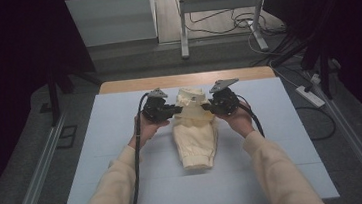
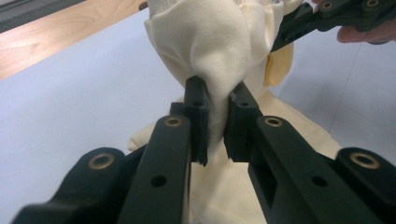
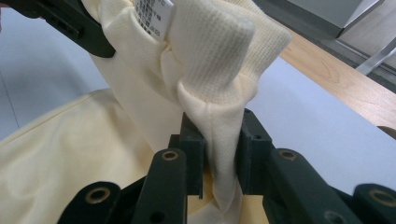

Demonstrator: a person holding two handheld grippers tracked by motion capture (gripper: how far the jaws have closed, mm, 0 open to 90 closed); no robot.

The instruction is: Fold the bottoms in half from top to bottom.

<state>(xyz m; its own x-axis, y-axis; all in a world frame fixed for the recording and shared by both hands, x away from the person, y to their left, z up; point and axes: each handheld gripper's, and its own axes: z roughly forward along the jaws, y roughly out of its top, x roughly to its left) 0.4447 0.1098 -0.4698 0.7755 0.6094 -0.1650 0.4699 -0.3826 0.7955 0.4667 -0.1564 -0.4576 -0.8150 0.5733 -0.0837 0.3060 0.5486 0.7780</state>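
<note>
Near end of garment: the ribbed hem of the cream sweatshirt [image 1: 195, 137] lies flat on the pale blue surface [image 1: 98, 155], closest to the person.
Left tool [image 1: 179, 110]: jaws closed narrow on a bunched fold of the sweatshirt's cloth at its left side; in the left gripper view the fabric [image 2: 212, 56] bulges out above the pinch.
Right tool [image 1: 206, 107]: jaws likewise clamped on a fold of the ribbed fabric [image 3: 219, 70], at the garment's right side.
Far end of garment: raised off the surface between the two tools, a sewn-in label [image 3: 154, 16] showing near the collar.
Step in hand: judged to be folding, with the far part lifted by both sides.
Next move calls for: carrying both tools together, level and at equal pace, toward the hem, keeping the cloth taut so the fold lands square.
Beyond: the wooden edge [image 1: 132, 85] of the surface.
</note>
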